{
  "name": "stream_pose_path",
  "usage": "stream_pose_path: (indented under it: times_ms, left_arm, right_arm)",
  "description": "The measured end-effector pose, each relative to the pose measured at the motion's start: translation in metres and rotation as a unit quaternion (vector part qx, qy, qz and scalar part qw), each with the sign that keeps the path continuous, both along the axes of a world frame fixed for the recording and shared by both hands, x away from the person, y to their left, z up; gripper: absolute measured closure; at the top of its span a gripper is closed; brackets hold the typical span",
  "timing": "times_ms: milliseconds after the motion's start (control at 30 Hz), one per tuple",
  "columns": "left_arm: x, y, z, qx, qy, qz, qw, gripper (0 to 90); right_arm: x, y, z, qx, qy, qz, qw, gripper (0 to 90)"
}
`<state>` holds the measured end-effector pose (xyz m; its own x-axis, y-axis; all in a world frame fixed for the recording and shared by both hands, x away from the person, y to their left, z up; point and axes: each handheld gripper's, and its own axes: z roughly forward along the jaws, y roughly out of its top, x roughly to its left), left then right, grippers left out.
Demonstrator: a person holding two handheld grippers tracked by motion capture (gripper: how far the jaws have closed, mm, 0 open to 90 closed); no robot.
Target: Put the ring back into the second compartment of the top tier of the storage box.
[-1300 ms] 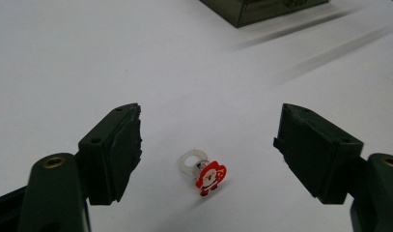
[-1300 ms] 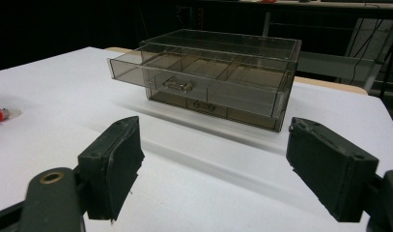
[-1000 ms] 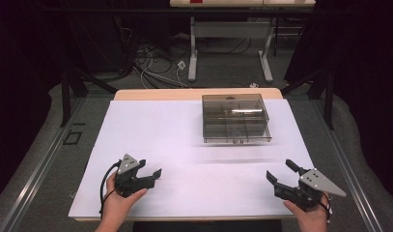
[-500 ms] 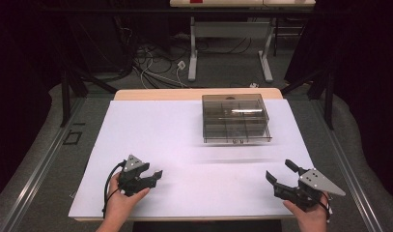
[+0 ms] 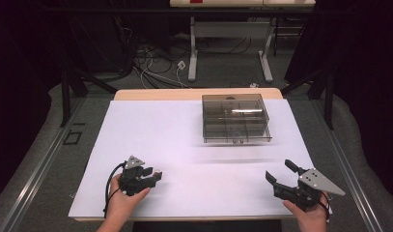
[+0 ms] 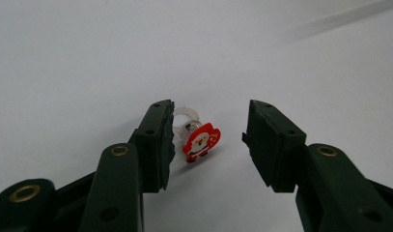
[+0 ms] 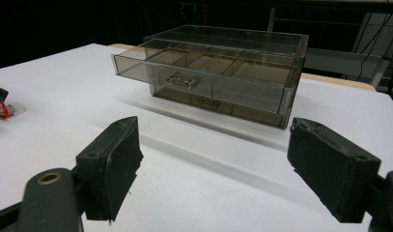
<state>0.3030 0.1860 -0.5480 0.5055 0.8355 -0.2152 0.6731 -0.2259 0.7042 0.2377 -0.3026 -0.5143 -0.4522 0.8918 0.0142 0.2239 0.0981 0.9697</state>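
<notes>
Closing in on a tiny clear plastic ring with a red-and-white Santa charm (image 6: 200,140), the left gripper (image 6: 208,140) sits low over the white table sheet (image 5: 184,140) near the front left corner. Its jaws have just been narrowing, and the ring now lies between them. In the left gripper view the ring's clear band is right up against the inner face of the left-hand jaw, maybe touching it, hard to say for sure, while the other jaw is clearly apart from the charm with bare sheet in between. So nothing is pinched yet; the jaws are only partly closed around it. The ring itself rests flat on the sheet with the Santa facing up toward the camera.

From the high view the left gripper (image 5: 155,176) is held in the person's left hand (image 5: 119,203), cable looping off to its side.

Over on the front right, the right gripper (image 5: 277,175) has its jaws spread wide with nothing between them. It points toward a smoky transparent plastic drawer box (image 5: 236,118) sitting toward the back right of the sheet, well apart from both grippers. In the right gripper view its top drawer (image 7: 184,65) is pulled out partway, showing divided compartments.
</notes>
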Motion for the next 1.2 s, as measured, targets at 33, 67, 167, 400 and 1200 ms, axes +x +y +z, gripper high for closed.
stream_pose_path:
  times_ms: [33, 67, 167, 400, 1200]
  left_arm:
    - [0.0002, -0.0002, -0.0003, 0.001, 0.002, 0.001, 1.0, 53.5]
    - [0.0005, -0.0002, -0.0005, 0.001, 0.003, 0.002, 1.0, 54.8]
    - [0.0014, 0.0, -0.0011, 0.002, 0.009, 0.004, 1.0, 56.7]
    - [0.0031, -0.0009, -0.0029, 0.008, 0.022, 0.005, 0.9997, 62.8]
    - [0.0042, -0.0002, -0.0015, 0.025, 0.032, 0.001, 0.9992, 76.9]
  right_arm:
    - [0.0001, 0.0, -0.0001, -0.001, 0.001, 0.0, 1.0, 18.5]
    - [0.0001, 0.0001, -0.0002, -0.001, 0.002, 0.0, 1.0, 18.5]
    - [0.0002, 0.0001, -0.0002, -0.001, 0.0, 0.001, 1.0, 18.5]
    - [0.0003, 0.0002, -0.0002, -0.001, 0.0, 0.001, 1.0, 18.5]
    - [0.0002, 0.0004, -0.0004, 0.0, 0.0, 0.002, 1.0, 18.5]
